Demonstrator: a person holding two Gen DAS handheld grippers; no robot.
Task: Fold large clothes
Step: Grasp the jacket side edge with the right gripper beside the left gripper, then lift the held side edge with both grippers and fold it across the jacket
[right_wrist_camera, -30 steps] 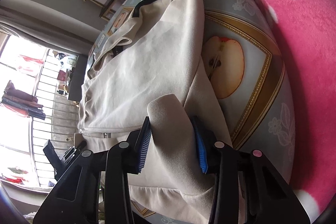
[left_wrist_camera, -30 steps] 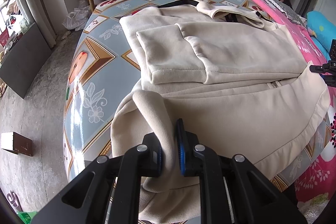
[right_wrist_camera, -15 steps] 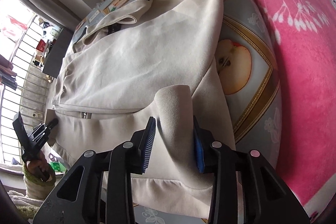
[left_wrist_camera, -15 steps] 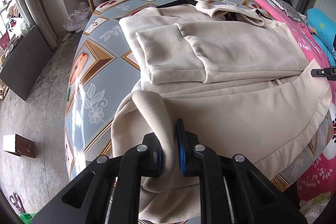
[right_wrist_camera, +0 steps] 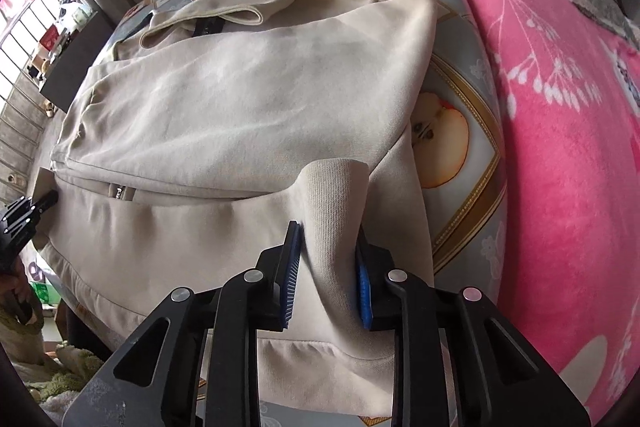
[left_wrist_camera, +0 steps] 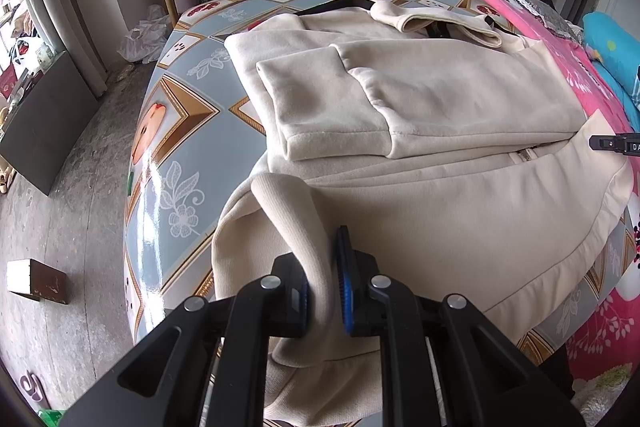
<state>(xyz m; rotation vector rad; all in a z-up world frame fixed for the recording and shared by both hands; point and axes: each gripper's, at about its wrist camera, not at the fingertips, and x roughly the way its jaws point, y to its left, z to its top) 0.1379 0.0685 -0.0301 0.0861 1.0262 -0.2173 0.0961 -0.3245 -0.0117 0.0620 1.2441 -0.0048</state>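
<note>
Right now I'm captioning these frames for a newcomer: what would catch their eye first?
A big cream jacket, sleeves folded in, fills the fruit-patterned tablecloth. The left gripper pinches its ribbed hem at the near left corner; the right gripper, jaws closing, has a hem fold between its pads at the near right corner. A bright pink floral blanket lies right of the table.

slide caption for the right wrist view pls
Right hand-held gripper closing on the hem of a cream jacket spread over a patterned table.
</note>
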